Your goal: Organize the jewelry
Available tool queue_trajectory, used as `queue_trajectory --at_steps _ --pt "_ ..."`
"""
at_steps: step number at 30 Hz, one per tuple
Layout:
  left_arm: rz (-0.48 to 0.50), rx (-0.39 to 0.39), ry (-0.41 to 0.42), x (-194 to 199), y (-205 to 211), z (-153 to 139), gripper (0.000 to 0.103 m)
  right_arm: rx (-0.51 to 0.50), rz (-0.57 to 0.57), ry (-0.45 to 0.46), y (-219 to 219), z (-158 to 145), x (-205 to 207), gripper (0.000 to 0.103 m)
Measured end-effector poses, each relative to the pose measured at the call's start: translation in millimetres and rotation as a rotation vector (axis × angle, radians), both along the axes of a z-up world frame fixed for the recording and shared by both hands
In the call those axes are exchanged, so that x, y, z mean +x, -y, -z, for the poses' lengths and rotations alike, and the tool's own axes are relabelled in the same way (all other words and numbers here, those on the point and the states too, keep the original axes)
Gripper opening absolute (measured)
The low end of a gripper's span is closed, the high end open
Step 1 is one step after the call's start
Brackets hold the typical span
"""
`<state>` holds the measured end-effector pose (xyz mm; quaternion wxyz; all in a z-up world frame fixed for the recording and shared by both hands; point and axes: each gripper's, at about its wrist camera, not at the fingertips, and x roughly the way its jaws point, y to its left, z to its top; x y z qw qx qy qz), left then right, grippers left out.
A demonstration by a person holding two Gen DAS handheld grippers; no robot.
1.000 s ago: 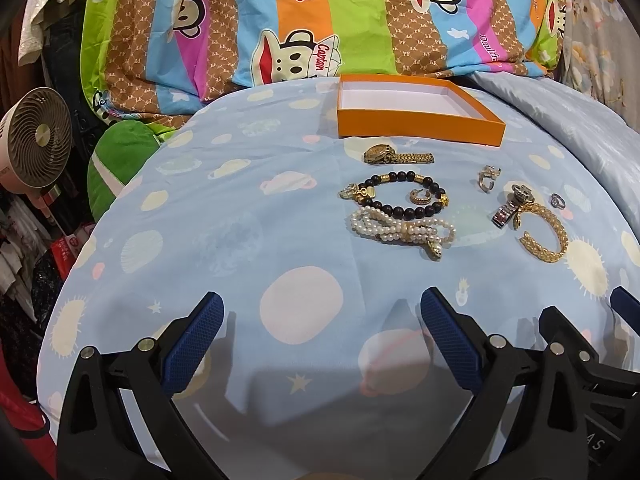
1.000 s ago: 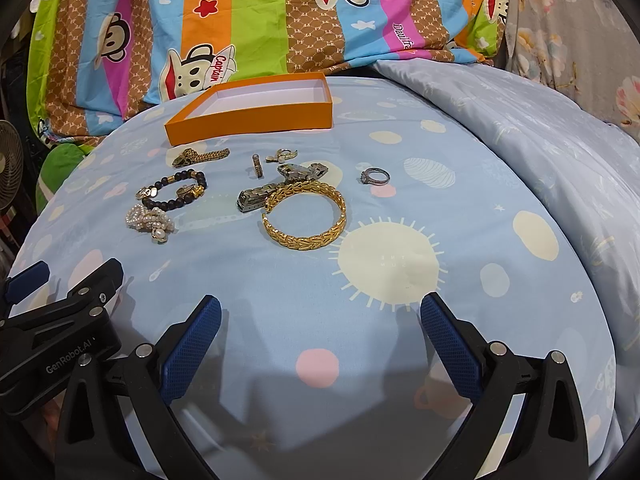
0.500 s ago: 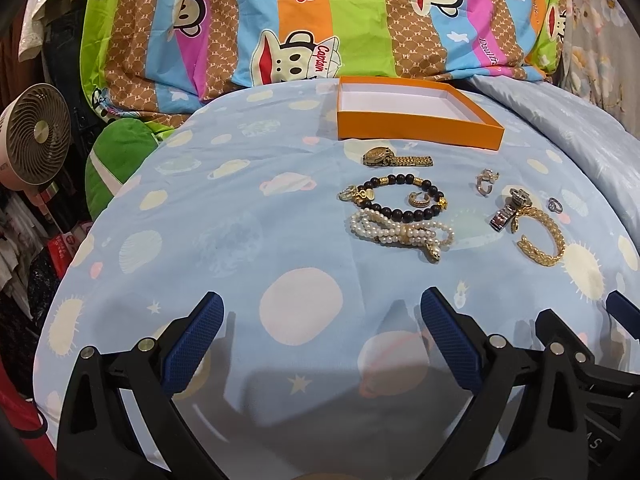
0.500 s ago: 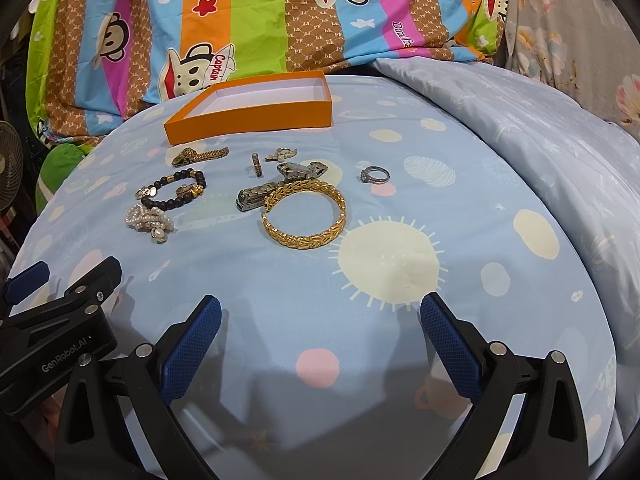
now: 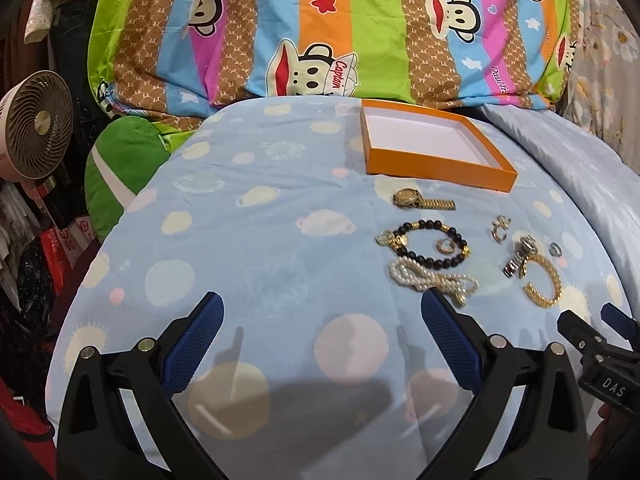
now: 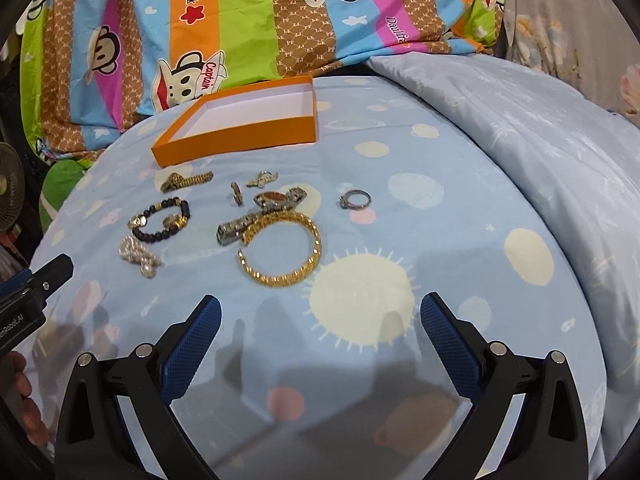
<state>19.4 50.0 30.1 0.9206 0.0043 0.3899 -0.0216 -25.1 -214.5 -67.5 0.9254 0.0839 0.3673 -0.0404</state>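
The shallow orange cardboard tray with a white floor point(image 6: 240, 128) sits in the upper middle of the right wrist view, and nothing lies in it, so by my reading the sorting has not begun. Every piece is still spread on the pale blue planet-print bedsheet point(image 6: 440, 240) just below it: a gold watch point(image 6: 185, 181) nearest the tray, a black bead bracelet with gold charms point(image 6: 162, 220), a white pearl strand point(image 6: 138, 254) at the left, a steel watch point(image 6: 264, 212) touching an open gold cuff bangle point(image 6: 286, 250) in the centre, small earrings or clips point(image 6: 262, 178), and a silver ring point(image 6: 355, 199) lying apart to the right.

The right gripper point(image 6: 320, 336) hovers low in the frame with its jaws spread wide, holding nothing, the bangle nearest ahead. The left gripper point(image 5: 322, 336) is likewise spread and empty in its own view, the pearl strand just past its right finger. A striped cartoon-monkey duvet point(image 6: 240, 20) fills the top, and a small round fan point(image 5: 36, 128) stands at the left edge.
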Motion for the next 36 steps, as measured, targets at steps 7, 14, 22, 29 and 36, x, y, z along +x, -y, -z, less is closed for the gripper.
queue_trajectory --at_steps 7,14,22,29,36 --pt "0.022 -0.005 -0.014 10.3 4.0 3.7 0.097 0.003 -0.031 -0.041 -5.5 4.7 29.5 0.089" --pt "0.086 -0.017 -0.031 17.3 24.5 6.7 0.097 -0.027 -0.046 -0.061 -12.7 9.3 43.5 0.075" --pt "0.124 -0.03 -0.059 23.8 44.4 13.2 0.097 -0.047 -0.045 -0.045 -10.9 8.5 42.6 0.054" --pt "0.136 -0.05 -0.088 30.7 56.3 22.9 0.097 -0.005 -0.036 -0.025 -1.9 5.5 28.3 0.054" --pt "0.119 -0.047 -0.124 35.8 62.2 35.6 0.085 0.016 -0.021 -0.019 6.5 6.7 19.1 0.054"
